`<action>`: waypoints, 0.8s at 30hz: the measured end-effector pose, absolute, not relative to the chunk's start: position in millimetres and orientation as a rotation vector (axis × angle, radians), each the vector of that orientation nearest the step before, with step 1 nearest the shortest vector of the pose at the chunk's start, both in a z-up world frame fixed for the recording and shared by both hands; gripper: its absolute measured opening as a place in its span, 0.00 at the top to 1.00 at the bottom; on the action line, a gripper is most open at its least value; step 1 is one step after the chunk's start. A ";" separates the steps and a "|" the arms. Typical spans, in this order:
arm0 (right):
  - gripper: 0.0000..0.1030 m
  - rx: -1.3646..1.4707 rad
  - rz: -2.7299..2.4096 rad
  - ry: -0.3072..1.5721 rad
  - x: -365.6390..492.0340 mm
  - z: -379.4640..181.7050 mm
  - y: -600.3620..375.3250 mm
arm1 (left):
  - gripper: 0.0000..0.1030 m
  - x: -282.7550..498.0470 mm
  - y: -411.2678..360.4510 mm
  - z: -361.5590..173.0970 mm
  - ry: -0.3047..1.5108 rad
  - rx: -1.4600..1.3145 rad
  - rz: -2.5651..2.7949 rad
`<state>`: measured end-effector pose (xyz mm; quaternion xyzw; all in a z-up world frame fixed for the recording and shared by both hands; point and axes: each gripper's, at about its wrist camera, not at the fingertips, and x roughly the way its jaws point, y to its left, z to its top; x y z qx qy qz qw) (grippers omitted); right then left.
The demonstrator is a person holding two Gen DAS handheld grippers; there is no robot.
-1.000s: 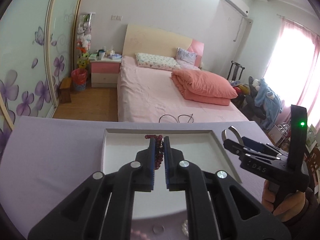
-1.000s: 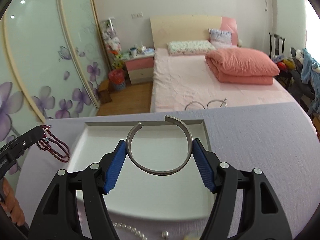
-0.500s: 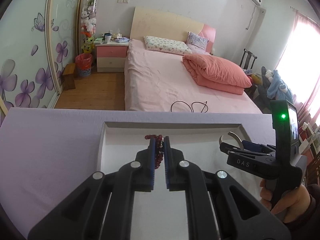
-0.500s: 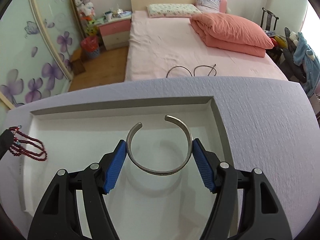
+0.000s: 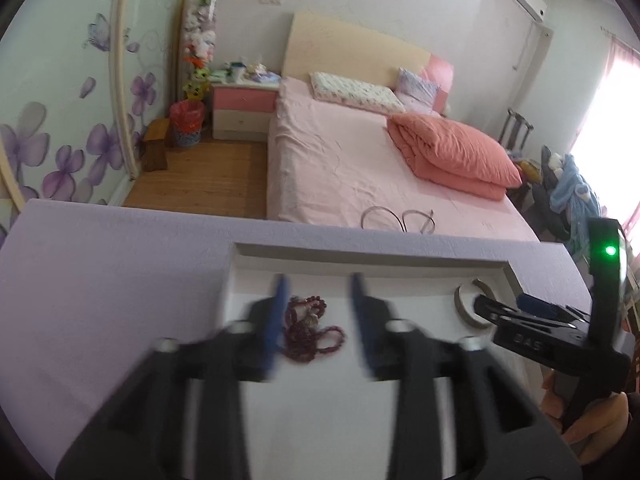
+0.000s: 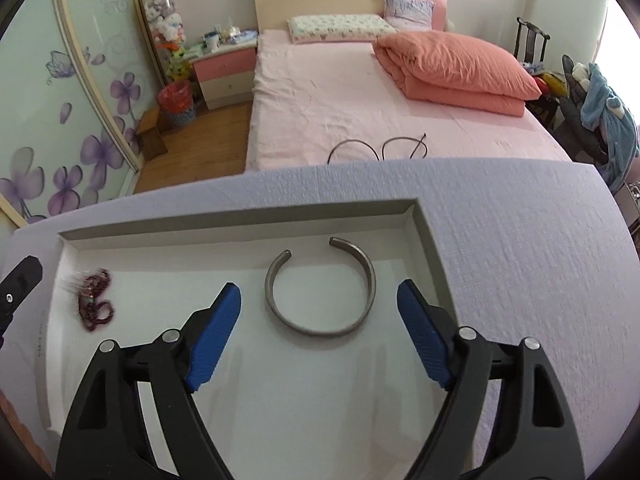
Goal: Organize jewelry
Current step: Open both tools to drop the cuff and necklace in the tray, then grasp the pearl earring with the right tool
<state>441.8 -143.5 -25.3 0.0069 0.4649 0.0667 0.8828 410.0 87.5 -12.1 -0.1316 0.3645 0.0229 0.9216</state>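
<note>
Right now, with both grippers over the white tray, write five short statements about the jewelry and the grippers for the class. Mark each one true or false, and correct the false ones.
1. The silver cuff bangle lies in the white tray. True.
2. The right gripper is clamped on the bangle. False: its jaws stand open, with the blue pads clear of the bangle on both sides.
3. The dark red bead bracelet lies on the tray floor. True.
4. The left gripper is shut on the beads. False: its jaws are apart, and the beads lie loose between them.
5. The beads and the bangle touch. False: they lie apart, beads towards the tray's left, bangle towards its right.
</note>
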 end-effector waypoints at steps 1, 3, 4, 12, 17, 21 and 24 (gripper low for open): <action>0.21 0.028 0.146 0.964 440.2 -22.6 -145.4 | 0.51 405.8 90.6 -9.3 0.741 -0.277 0.051; 0.21 0.055 0.169 0.946 429.2 -14.6 -151.5 | 0.46 392.7 97.7 -2.6 0.726 -0.300 0.048; 0.21 0.055 0.174 0.932 422.0 -10.3 -153.8 | 0.43 385.2 100.4 1.3 0.717 -0.305 0.048; 0.21 0.024 0.247 0.774 341.8 20.6 -175.4 | 0.17 271.2 117.5 28.1 0.618 -0.265 0.107; 0.21 0.059 0.289 0.714 272.6 20.9 -198.4 | 0.09 189.3 117.8 29.5 0.565 -0.230 0.141; 0.21 0.039 0.304 0.679 223.5 11.7 -209.4 | 0.05 131.6 113.3 21.9 0.527 -0.220 0.169; 0.21 0.016 0.289 0.653 198.2 4.3 -214.1 | 0.04 106.1 106.3 16.3 0.509 -0.209 0.179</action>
